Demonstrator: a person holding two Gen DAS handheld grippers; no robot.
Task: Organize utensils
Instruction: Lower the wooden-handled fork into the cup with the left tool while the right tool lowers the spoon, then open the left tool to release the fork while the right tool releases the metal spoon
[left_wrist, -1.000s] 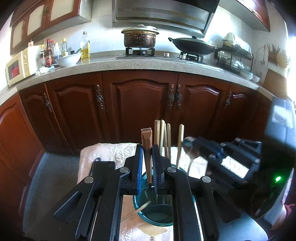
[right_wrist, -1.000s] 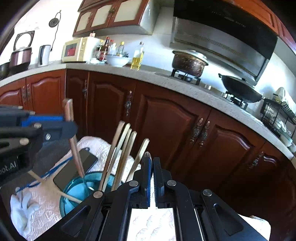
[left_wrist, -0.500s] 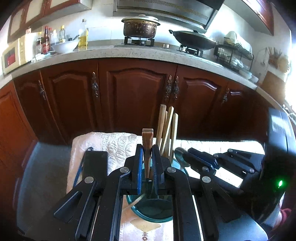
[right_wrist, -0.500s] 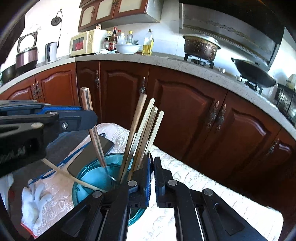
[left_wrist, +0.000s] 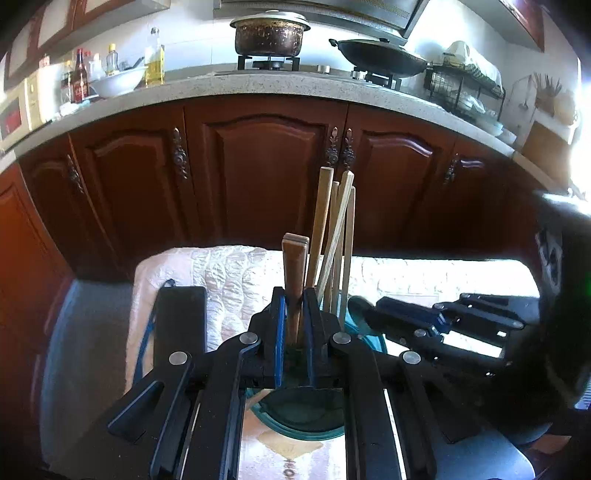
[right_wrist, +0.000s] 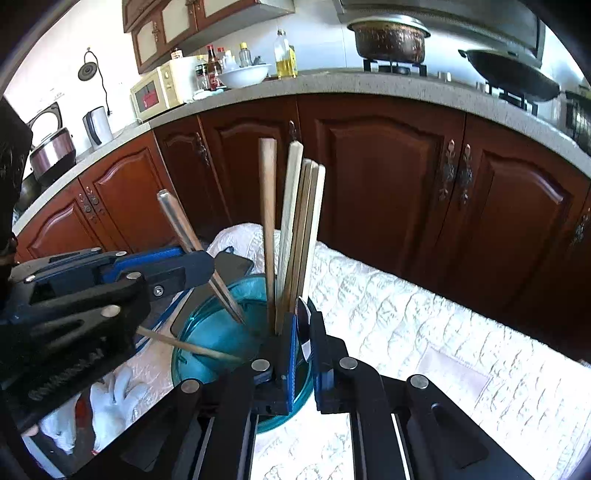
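Note:
A blue glass bowl (right_wrist: 207, 332) sits on a white quilted cloth; its rim also shows in the left wrist view (left_wrist: 303, 432). Several wooden chopsticks (right_wrist: 291, 221) stand upright in it, also seen in the left wrist view (left_wrist: 332, 236). My left gripper (left_wrist: 294, 306) is shut on a brown-handled utensil (left_wrist: 294, 266) whose lower end is down in the bowl; the right wrist view shows the handle (right_wrist: 181, 225) slanting. My right gripper (right_wrist: 303, 325) is shut on a metal spoon (right_wrist: 303, 325) at the bowl's rim; its bowl shows in the left wrist view (left_wrist: 360, 308).
The white cloth (right_wrist: 424, 332) covers a low table before dark wooden cabinets (left_wrist: 266, 166). A black phone with a blue cord (left_wrist: 179, 321) lies left of the bowl. One loose chopstick (right_wrist: 184, 345) leans flat across the bowl. A white rag (right_wrist: 107, 402) lies at front left.
Both grippers have come lower and closer over the bowl. The brown-handled utensil has gone deeper into the bowl, and the spoon has come down to the rim by the chopsticks.

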